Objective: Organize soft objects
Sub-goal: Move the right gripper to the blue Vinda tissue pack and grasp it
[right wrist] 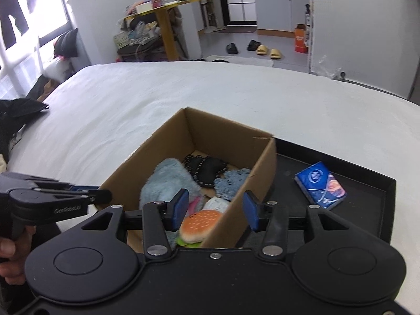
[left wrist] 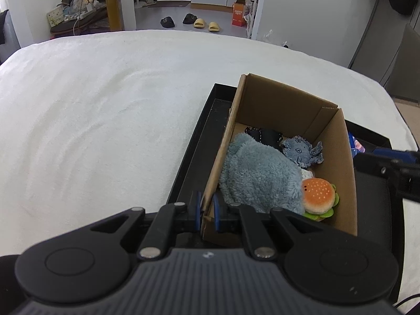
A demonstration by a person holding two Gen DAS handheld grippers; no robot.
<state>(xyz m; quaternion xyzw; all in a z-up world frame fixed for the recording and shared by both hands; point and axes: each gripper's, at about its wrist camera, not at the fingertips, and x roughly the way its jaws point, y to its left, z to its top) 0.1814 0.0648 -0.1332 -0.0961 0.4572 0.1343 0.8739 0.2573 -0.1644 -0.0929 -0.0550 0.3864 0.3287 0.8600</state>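
A cardboard box [left wrist: 286,99] stands in a black tray [left wrist: 194,152] on the white bed. In it lie a fluffy grey-blue cloth [left wrist: 260,173], a burger plush [left wrist: 319,194], a denim octopus toy [left wrist: 302,151] and a black item [left wrist: 265,135]. My left gripper [left wrist: 207,211] is shut on the box's near left wall. In the right wrist view the box [right wrist: 231,136] holds the burger plush [right wrist: 200,224] and the cloth [right wrist: 162,181]. My right gripper [right wrist: 215,210] is open, its jaws straddling the box's right wall above the burger. The left gripper [right wrist: 105,195] shows at the box's left edge.
A blue tissue pack [right wrist: 320,185] lies in the tray [right wrist: 367,183] right of the box. The white bed [left wrist: 92,120] spreads to the left and beyond. Slippers [left wrist: 206,23] and an orange box [left wrist: 239,13] stand on the floor past the bed.
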